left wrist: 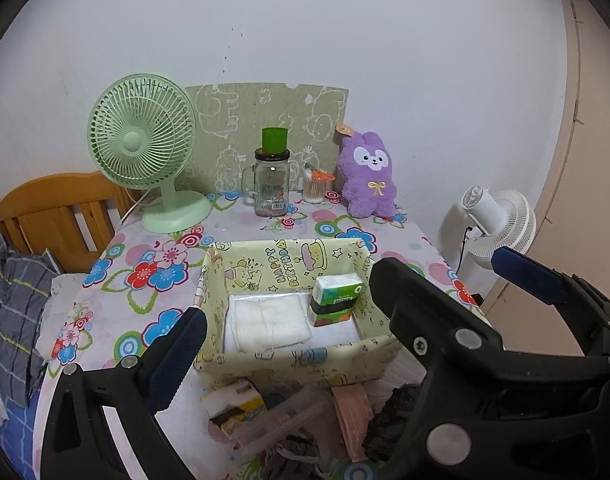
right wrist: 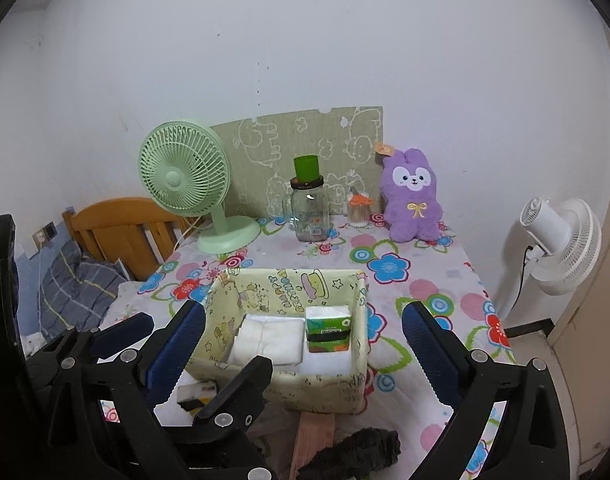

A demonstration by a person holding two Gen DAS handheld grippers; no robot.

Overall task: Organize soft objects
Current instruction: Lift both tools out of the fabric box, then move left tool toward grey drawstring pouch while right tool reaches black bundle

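Left wrist view: the left gripper (left wrist: 289, 292) has its fingers spread wide, holding nothing, framing the yellow cartoon box (left wrist: 289, 356) on the table (left wrist: 265, 224). Inside lie a folded white cloth (left wrist: 267, 322) and stacked tissue packs (left wrist: 337, 294). Just in front of the box waits a loose heap: a sponge (left wrist: 233, 408), a pink cloth (left wrist: 351, 412) and a dark cloth (left wrist: 389, 420).

Right wrist view: the right gripper (right wrist: 305, 338) is likewise released and empty above the same box. To do the next pick well, I'd lower onto one heap item, pinch its middle, and lift clear of the box wall.
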